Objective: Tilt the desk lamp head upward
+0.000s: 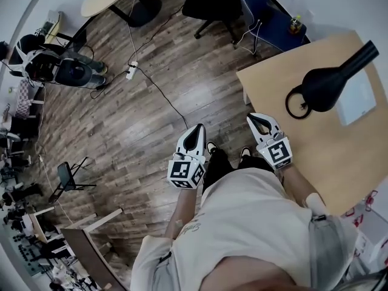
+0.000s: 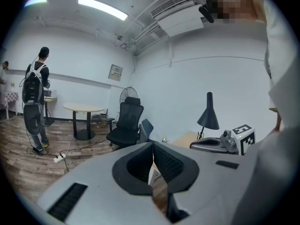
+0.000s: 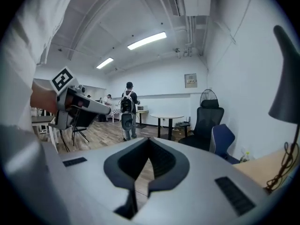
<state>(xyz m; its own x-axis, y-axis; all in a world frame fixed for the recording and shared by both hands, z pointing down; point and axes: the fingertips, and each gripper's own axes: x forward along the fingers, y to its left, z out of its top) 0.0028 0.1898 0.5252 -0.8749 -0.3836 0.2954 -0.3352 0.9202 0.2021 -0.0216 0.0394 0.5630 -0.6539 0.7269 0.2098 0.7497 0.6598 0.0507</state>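
A black desk lamp (image 1: 330, 83) stands on the light wooden desk (image 1: 303, 162) at the right of the head view, its cone head over a ring-shaped base (image 1: 298, 103). It also shows far off in the left gripper view as the lamp (image 2: 208, 114), and at the right edge of the right gripper view as the lamp head (image 3: 287, 90). My left gripper (image 1: 198, 128) hangs over the floor, left of the desk, shut and empty. My right gripper (image 1: 254, 119) is at the desk's near corner, well short of the lamp, also shut with nothing held.
A white sheet (image 1: 356, 99) lies on the desk beside the lamp. A black office chair (image 1: 212, 2) and a blue chair (image 1: 267, 14) stand beyond the desk. A cable with a power strip (image 1: 130, 71) runs across the wooden floor. A person with a backpack (image 2: 33, 107) stands far off.
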